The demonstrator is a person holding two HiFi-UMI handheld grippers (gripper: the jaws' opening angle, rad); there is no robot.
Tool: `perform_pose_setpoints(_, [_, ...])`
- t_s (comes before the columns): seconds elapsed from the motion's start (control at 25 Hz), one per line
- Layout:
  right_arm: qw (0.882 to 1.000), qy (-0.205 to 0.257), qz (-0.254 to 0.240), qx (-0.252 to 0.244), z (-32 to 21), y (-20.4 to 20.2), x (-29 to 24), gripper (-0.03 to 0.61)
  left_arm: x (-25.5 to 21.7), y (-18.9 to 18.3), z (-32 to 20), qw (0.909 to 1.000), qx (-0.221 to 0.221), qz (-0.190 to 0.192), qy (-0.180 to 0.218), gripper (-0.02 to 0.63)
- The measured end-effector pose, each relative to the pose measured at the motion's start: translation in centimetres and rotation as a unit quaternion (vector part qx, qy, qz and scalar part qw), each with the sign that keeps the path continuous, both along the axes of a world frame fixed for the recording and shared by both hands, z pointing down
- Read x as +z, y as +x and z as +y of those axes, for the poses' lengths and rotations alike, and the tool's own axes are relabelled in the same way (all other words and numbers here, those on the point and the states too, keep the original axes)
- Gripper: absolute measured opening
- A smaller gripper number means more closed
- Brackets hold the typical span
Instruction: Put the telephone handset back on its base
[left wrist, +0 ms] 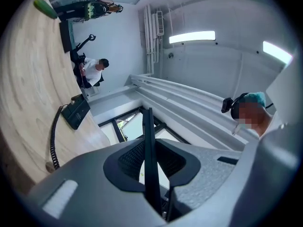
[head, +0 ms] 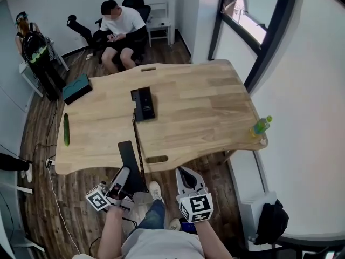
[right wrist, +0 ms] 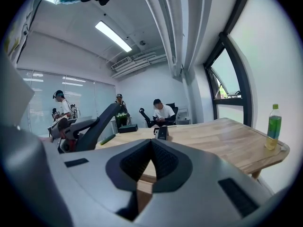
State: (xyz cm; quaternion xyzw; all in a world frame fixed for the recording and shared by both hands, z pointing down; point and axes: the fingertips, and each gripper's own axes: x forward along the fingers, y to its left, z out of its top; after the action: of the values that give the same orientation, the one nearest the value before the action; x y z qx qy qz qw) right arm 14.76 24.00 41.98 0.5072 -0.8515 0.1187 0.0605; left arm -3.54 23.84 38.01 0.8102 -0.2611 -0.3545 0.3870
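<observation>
The table (head: 205, 107) is a light wooden top with a curved outline. At its far left corner lies a dark flat case (head: 77, 88). A long green item (head: 66, 129) lies near the left edge, well apart from the case.

The telephone base (head: 143, 103) sits left of the table's centre, with its cradle empty. A coiled cord (head: 138, 144) runs from the base toward the near edge and ends at the handset (head: 128, 154). The handset is off the base and well apart from it, with its far end over the near edge of the table.

The left gripper (head: 124, 176) is just below that edge. Its jaws are partly closed and clamp the handset. In the left gripper view the handset (left wrist: 147, 126) shows edge-on as a thin black blade between the two pads, with the base (left wrist: 75, 111) and cord (left wrist: 53, 136) off to the left on the table.

The right gripper (head: 186, 176) is level with the left one, to the right of the person's knee and short of the table edge. Its jaws are closed together with nothing between them. In the right gripper view the jaw tips (right wrist: 150, 143) meet, and the base (right wrist: 162, 132) is visible beyond them.

A green bottle (head: 261, 126) stands upright at the table's right corner.
</observation>
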Motion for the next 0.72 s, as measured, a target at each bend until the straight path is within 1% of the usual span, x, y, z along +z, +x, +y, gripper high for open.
perform_pose_setpoints(0.12, [1.000, -0.008, 0.005, 0.006, -4.2, -0.7, 0.4, 0.003, 0.8, -0.5, -4.5, 0.9999, 0.009, 0.009, -0.007, 0.074])
perform_pose_setpoints(0.44, [0.999, -0.031, 0.014, 0.014, -14.9, -3.9, 0.9, 0.003, 2.1, -3.0, -15.8, 0.9977, 0.023, 0.042, -0.047, 0.074])
perform_pose_setpoints(0.6, [0.999, -0.040, 0.018, 0.016, -19.1, -5.3, 1.6, 0.003, 3.3, -4.7, -20.2, 0.9962, 0.021, 0.055, -0.064, 0.074])
perform_pose_setpoints(0.72, [0.999, -0.045, 0.021, 0.014, -21.4, -6.4, 1.9, 0.003, 3.9, -5.8, -22.6, 0.9952, 0.020, 0.064, -0.072, 0.074])
